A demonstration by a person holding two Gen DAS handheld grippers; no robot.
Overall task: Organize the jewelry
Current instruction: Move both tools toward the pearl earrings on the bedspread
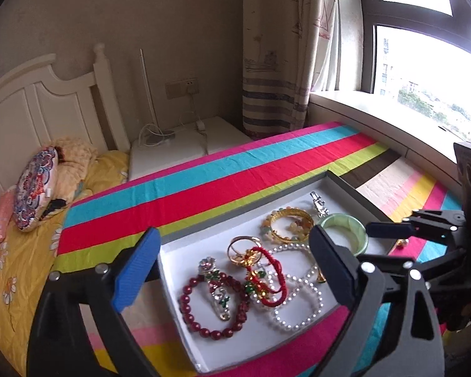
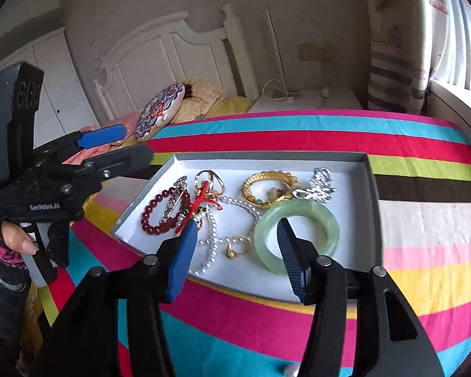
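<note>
A shallow grey box with a white floor point(image 1: 204, 229) point(image 2: 267, 157) lies on the striped cloth and holds the jewelry. Inside are a dark red bead bracelet point(image 1: 188, 311) point(image 2: 147, 213), a red cord bracelet point(image 1: 276, 270), a pearl necklace point(image 1: 298, 314) point(image 2: 213, 242), a gold bangle point(image 1: 292, 216) point(image 2: 267, 177), a silver brooch point(image 2: 317, 185), a gold ring point(image 2: 235, 248) and a green jade bangle point(image 1: 358, 235) point(image 2: 326, 220). My left gripper point(image 1: 233, 231) point(image 2: 136, 143) hangs wide open over the box's left end, empty. My right gripper point(image 2: 237, 221) stands open above the front edge, gripping nothing, its right finger in front of the jade bangle.
The striped cloth point(image 2: 424, 220) covers the surface around the box. A bed with a patterned pillow point(image 1: 34, 188) lies to the left, a white nightstand point(image 1: 185, 144) behind, a window sill point(image 1: 376, 116) and curtain to the right. A small pearl-like bead point(image 2: 290, 370) lies on the cloth.
</note>
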